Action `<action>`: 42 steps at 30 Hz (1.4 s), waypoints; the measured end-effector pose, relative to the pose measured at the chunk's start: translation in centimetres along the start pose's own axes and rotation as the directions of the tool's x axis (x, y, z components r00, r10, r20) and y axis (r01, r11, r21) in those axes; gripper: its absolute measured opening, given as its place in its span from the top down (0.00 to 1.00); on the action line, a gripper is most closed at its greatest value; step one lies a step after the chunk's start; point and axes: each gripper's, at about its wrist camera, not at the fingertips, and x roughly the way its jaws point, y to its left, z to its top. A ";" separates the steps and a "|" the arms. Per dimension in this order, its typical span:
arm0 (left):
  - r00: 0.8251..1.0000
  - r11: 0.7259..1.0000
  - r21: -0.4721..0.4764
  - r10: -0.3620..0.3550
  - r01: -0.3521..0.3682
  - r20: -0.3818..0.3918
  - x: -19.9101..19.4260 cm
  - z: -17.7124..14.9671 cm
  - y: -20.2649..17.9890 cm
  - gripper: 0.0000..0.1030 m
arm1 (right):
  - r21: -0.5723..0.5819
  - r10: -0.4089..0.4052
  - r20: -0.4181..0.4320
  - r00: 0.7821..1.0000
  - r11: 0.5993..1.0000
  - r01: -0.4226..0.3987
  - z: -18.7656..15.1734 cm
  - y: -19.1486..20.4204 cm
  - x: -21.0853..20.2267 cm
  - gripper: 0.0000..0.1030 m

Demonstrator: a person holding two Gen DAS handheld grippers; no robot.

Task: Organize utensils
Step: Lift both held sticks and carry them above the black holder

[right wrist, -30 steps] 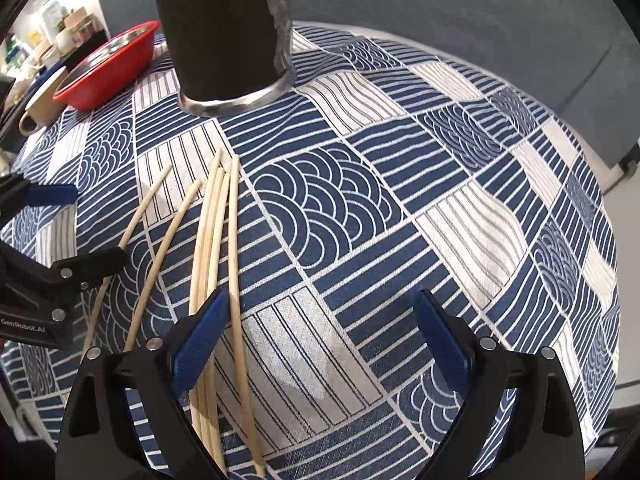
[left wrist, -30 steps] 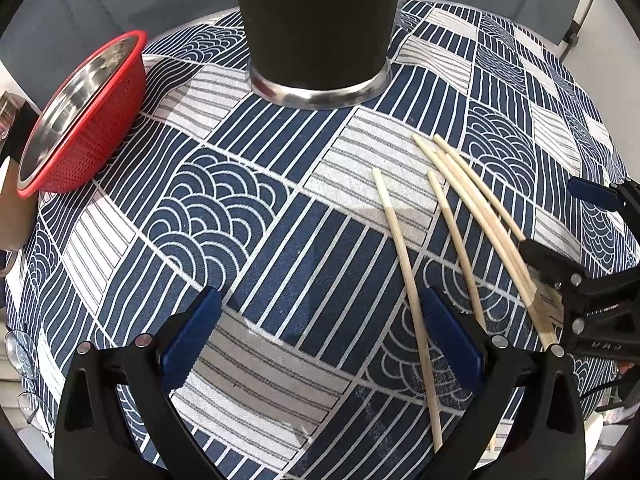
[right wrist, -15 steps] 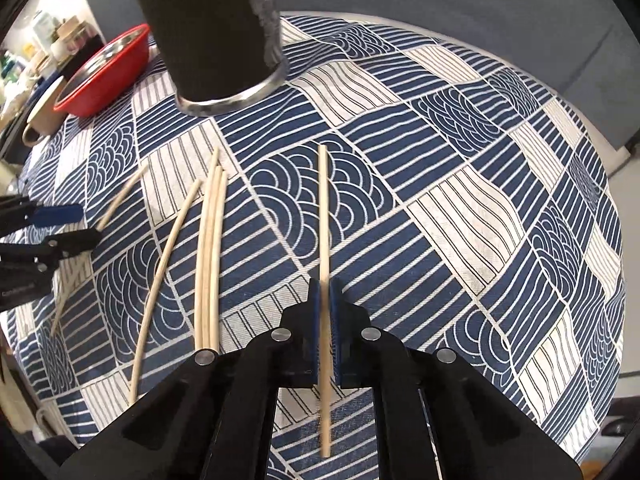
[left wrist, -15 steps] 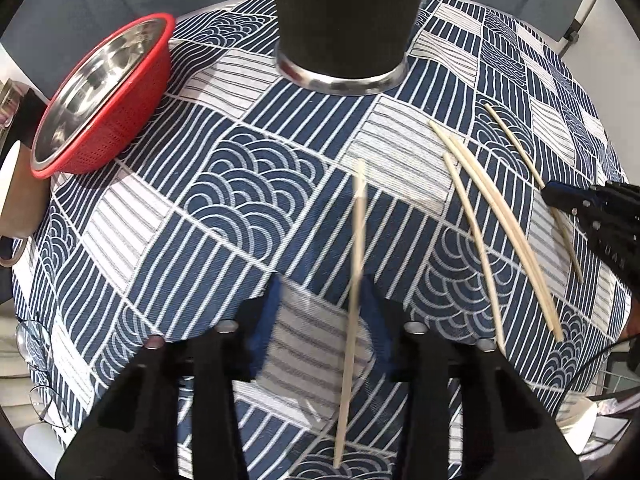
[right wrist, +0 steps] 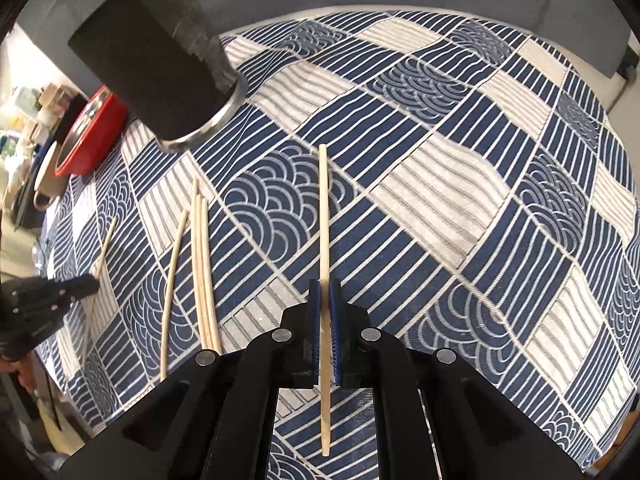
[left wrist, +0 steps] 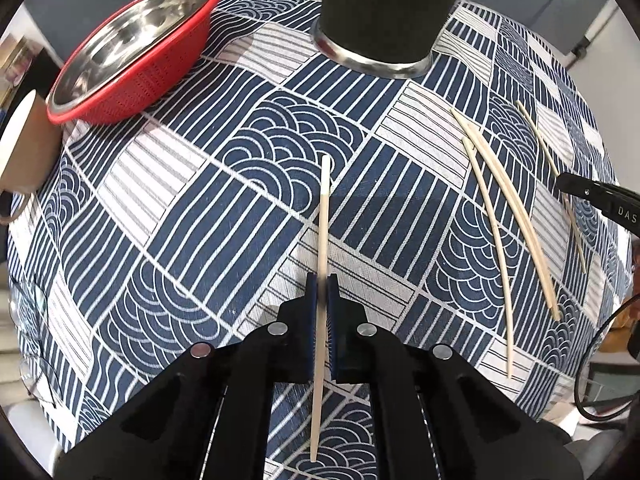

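Observation:
My left gripper [left wrist: 322, 280] is shut on a pale wooden chopstick [left wrist: 324, 216] and holds it above the patterned cloth, pointing at the black cup [left wrist: 384, 12]. My right gripper [right wrist: 325, 286] is shut on another chopstick [right wrist: 324, 216], also lifted. Several loose chopsticks [left wrist: 504, 196] lie on the cloth to the right in the left wrist view, and they show to the left in the right wrist view [right wrist: 202, 264]. The black cup [right wrist: 156, 60] with a steel base stands at the back; it holds chopstick ends at its top.
A red colander with a steel bowl inside [left wrist: 128, 44] sits at the back left. A beige mug [left wrist: 24, 148] stands beside it. The table carries a blue and white patterned cloth [right wrist: 460, 200]. A grey sofa back runs behind the table.
Both grippers went from open to shut, each on one chopstick, and lifted it off the cloth. Both views have risen and pulled back from the table.

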 end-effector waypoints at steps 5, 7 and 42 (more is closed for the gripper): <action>0.999 1.000 -0.024 0.003 -0.002 0.045 -2.0 0.6 0.6 0.95 | 0.005 0.007 0.047 0.999 1.000 -0.008 1.2 -0.5 -1.7 0.96; 0.998 0.999 -0.031 0.008 -0.006 0.068 -2.9 1.1 1.0 0.95 | 0.004 0.015 0.071 0.997 1.000 -0.015 2.1 -0.4 -2.5 0.96; 0.877 0.992 -0.086 -0.041 0.093 0.479 -17.8 14.9 1.2 0.95 | -0.080 0.221 0.504 0.835 0.974 -0.210 16.6 5.9 -15.2 0.95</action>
